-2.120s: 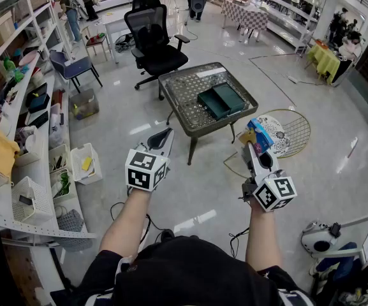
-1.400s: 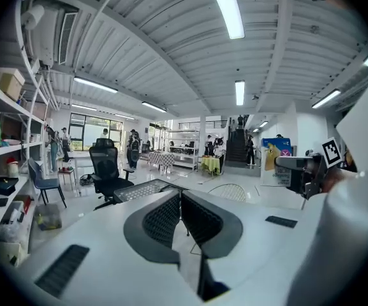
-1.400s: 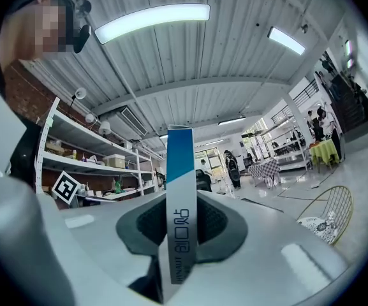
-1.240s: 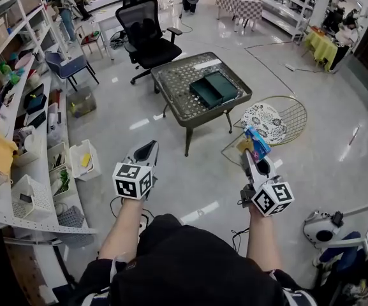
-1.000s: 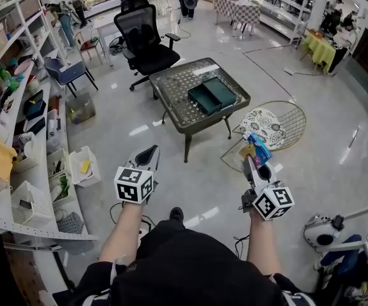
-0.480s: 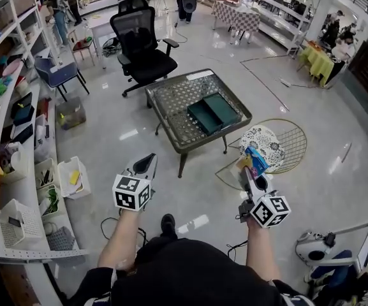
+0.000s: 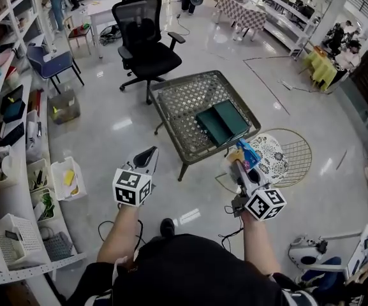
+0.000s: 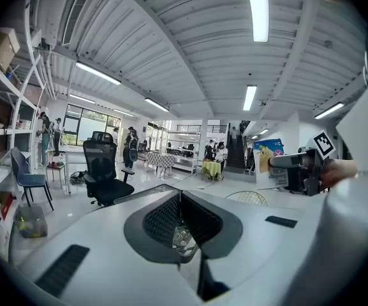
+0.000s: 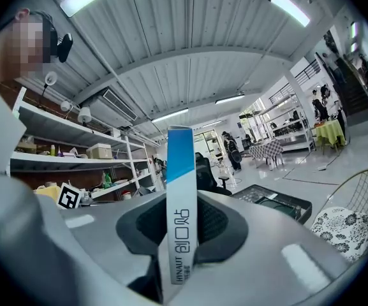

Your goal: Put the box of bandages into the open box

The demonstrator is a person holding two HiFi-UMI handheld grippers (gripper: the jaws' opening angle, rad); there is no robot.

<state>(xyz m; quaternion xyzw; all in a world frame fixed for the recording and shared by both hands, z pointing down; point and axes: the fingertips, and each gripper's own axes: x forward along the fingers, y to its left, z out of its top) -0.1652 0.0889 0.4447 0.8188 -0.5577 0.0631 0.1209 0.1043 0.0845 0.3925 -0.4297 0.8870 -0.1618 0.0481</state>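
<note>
The box of bandages (image 7: 245, 153), blue and white with a yellow picture, stands upright between the jaws of my right gripper (image 7: 240, 164), which is shut on it. In the right gripper view the narrow box (image 9: 178, 196) rises straight out of the jaws. The open box (image 7: 222, 121), dark green with its lid folded back, lies on the low mesh-topped table (image 7: 177, 97), just beyond and slightly left of the right gripper. My left gripper (image 7: 149, 155) hangs over the floor before the table, shut and empty. In the left gripper view its jaws meet at a seam.
A black office chair (image 7: 145, 30) stands behind the table. A gold wire seat with a patterned cushion (image 7: 276, 158) sits on the floor at the right. Shelves with bins (image 7: 5, 107) line the left side, with a white basket (image 7: 62, 177) below them. People stand far back.
The table with the open box has come closer and lower in the head view. The right gripper, still holding the bandage box, now sits close to the table's near right corner.
</note>
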